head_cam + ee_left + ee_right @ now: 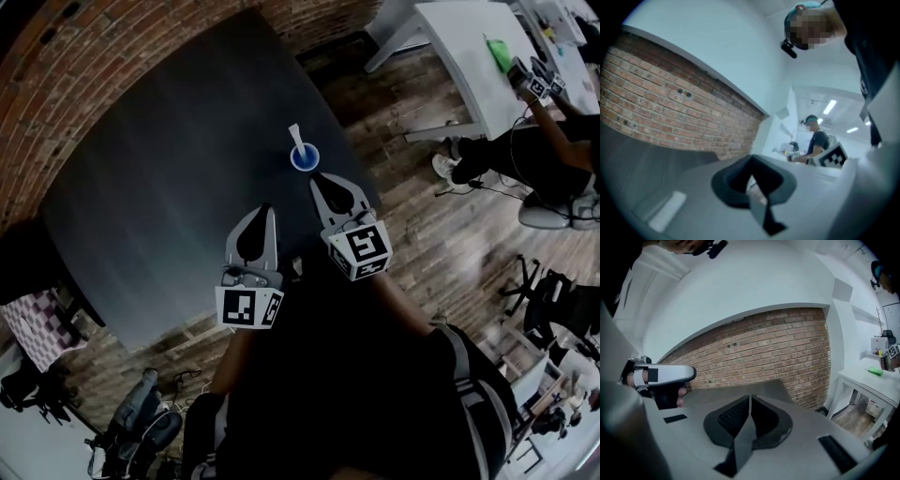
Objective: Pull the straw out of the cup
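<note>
A small blue cup [305, 157] stands on the dark table [169, 187] toward its far right side, with a white straw [295, 137] sticking out and leaning to the far left. My right gripper [317, 177] is shut on nothing, its tips just short of the cup on the near side. My left gripper [270, 207] is also shut on nothing, farther back and to the left of the cup. Neither gripper view shows the cup: the left gripper [751, 159] and right gripper [750, 397] both point above the tabletop at the brick wall [778, 352].
The table's right edge runs close behind the cup, with wood floor [422, 216] beyond. A white table [469, 56] carrying a green object [497, 47] stands at the far right, and a seated person [534, 150] is beside it. Chairs [553, 300] stand to the right.
</note>
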### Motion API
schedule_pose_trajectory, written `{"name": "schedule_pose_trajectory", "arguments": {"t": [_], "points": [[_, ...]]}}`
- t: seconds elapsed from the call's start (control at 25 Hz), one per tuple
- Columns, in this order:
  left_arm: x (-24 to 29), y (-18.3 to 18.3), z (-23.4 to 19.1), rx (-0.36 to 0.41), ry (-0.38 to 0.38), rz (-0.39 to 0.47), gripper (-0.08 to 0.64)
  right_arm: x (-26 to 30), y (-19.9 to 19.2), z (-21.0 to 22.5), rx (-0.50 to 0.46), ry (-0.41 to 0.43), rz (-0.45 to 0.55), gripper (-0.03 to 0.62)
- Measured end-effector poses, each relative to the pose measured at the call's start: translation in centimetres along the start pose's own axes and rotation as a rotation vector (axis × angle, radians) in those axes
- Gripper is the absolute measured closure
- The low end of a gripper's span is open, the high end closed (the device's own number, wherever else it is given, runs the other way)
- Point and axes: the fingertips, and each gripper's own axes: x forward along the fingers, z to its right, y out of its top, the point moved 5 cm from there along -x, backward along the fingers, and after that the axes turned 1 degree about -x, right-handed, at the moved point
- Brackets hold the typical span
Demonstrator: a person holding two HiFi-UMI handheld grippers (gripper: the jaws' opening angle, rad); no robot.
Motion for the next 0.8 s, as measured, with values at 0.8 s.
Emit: {"name": "schedule_pose_trajectory", "arguments": {"t": [0.8], "points": [[6.3,-4.4,-6.1,-0.084,0.011,-0.105,0.554,9.3,-6.3,4.4,0.007,-0.063,-0.241,0.58]]}}
